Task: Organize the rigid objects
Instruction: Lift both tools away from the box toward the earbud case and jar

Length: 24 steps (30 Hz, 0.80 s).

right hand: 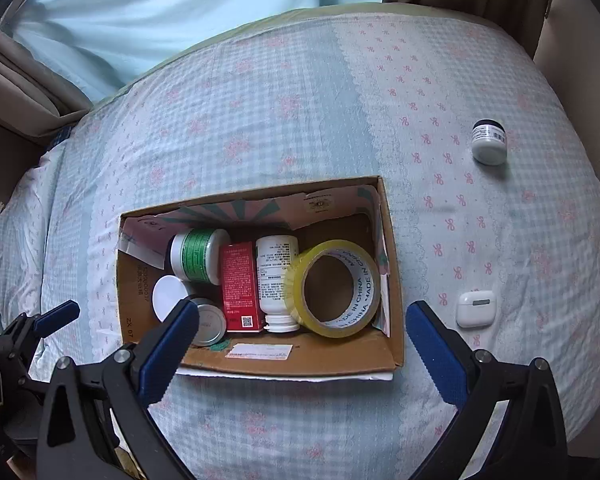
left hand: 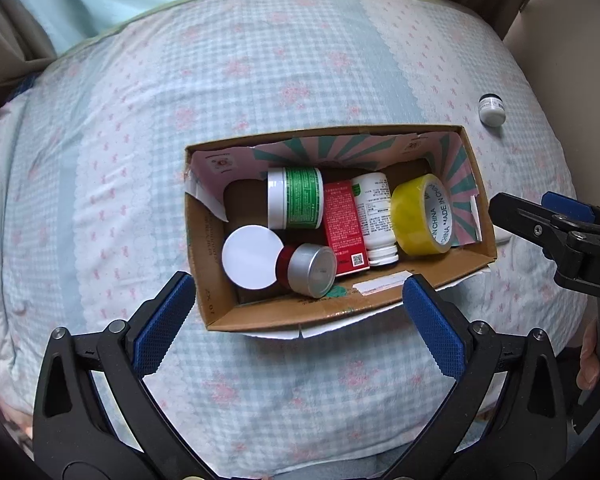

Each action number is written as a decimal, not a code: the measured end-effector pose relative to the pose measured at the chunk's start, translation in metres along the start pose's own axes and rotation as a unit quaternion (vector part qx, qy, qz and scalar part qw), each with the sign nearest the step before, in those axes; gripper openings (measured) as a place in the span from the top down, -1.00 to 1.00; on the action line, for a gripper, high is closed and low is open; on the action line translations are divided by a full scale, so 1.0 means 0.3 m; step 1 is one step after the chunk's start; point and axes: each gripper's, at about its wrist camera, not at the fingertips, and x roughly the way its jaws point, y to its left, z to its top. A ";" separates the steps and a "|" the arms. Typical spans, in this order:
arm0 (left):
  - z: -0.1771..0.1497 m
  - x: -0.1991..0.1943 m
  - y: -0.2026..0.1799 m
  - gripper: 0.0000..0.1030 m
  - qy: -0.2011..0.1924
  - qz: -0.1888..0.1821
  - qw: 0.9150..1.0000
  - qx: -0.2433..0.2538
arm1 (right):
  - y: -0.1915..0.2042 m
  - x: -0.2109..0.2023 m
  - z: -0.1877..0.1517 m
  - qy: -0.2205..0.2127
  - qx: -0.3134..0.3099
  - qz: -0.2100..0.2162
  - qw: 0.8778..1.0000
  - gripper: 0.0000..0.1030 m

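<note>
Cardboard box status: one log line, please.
brown cardboard box: six items inside | small white jar, white earbud case: outside on bedspread | both hand-held grippers: open, empty

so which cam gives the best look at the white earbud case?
Right wrist view. The earbud case lies in full sight on the bedspread, right of the cardboard box, just beyond the right claw's right finger. The left wrist view doesn't show it clearly: that area sits behind the right claw.

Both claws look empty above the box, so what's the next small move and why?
Probably swing the right claw, open and empty, toward the white earbud case lying on the bedspread just right of the cardboard box. It is the nearest item outside the box; the small jar lies farther.
</note>
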 end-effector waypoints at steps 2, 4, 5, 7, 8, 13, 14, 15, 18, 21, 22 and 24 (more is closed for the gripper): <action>-0.020 -0.044 -0.004 -1.00 -0.006 0.004 1.000 0.000 | 0.003 -0.050 -0.027 -0.009 -0.001 -0.008 1.000 -1.00; -0.039 -0.091 -0.015 -1.00 -0.016 0.005 1.000 0.005 | -0.001 -0.103 -0.056 -0.017 -0.002 -0.018 1.000 -1.00; -0.048 -0.115 -0.022 -1.00 -0.021 0.007 1.000 0.008 | -0.007 -0.133 -0.071 -0.022 -0.001 -0.022 1.000 -1.00; -0.062 -0.156 -0.043 -1.00 -0.029 0.011 0.999 0.016 | -0.020 -0.199 -0.104 -0.036 0.003 -0.031 0.999 -1.00; -0.072 -0.173 -0.053 -1.00 -0.033 0.013 0.999 0.021 | -0.030 -0.235 -0.121 -0.047 0.006 -0.039 0.998 -1.00; -0.127 -0.233 -0.120 -1.00 -0.054 0.021 0.998 0.036 | -0.115 -0.388 -0.184 -0.077 0.034 -0.072 0.994 -1.00; -0.138 -0.245 -0.133 -1.00 -0.059 0.017 0.997 0.036 | -0.140 -0.414 -0.194 -0.081 0.042 -0.072 0.993 -1.00; -0.151 -0.255 -0.146 -1.00 -0.065 0.010 0.997 0.035 | -0.166 -0.437 -0.202 -0.085 0.048 -0.069 0.993 -1.00; -0.178 -0.271 -0.198 -1.00 -0.071 0.009 0.997 0.033 | -0.249 -0.505 -0.224 -0.099 0.059 -0.069 0.991 -1.00; -0.196 -0.271 -0.267 -1.00 -0.070 0.025 0.996 0.039 | -0.337 -0.555 -0.234 -0.105 0.058 -0.078 0.990 -1.00; -0.201 -0.269 -0.292 -1.00 -0.071 0.030 0.996 0.044 | -0.369 -0.568 -0.234 -0.106 0.055 -0.080 0.990 -1.00; -0.210 -0.260 -0.344 -1.00 -0.073 0.040 0.995 0.047 | -0.435 -0.582 -0.220 -0.104 0.043 -0.084 0.990 -1.00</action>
